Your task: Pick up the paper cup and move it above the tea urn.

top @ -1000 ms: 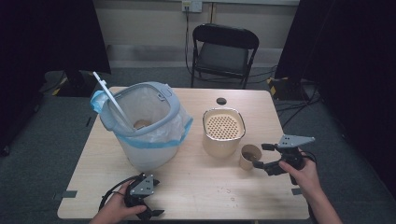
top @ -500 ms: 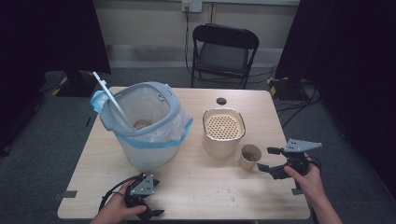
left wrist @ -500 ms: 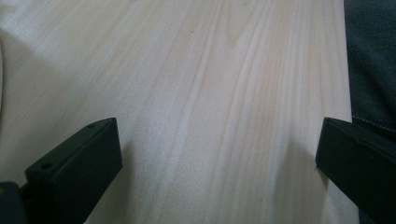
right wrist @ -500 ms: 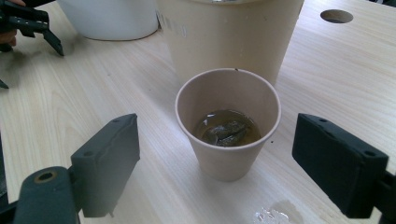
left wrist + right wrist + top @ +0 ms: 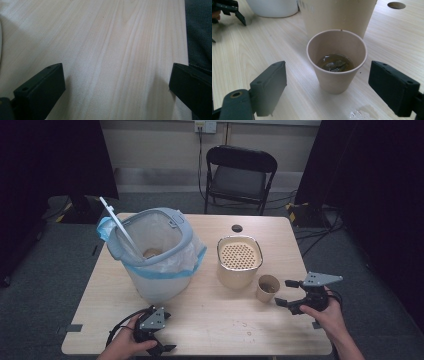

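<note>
The right gripper [image 5: 288, 293] is released, its jaws just widened and set apart from the paper cup [image 5: 337, 60] (dark liquid inside), which stands upright on the table [image 5: 220, 315] just beside the perforated-lid container [image 5: 239, 261]. The left gripper [image 5: 159, 344] rests spread wide, nothing between, near the front edge.

Left gripper [image 5: 117, 82] jaws wide apart over bare wooden table [image 5: 112, 37].

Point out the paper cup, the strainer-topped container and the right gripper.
paper cup [image 5: 337, 77], right gripper view, outer wall.
strainer-topped container [image 5: 239, 255], high view, perforated top.
right gripper [image 5: 287, 292], high view, gap between open jaws.
</note>
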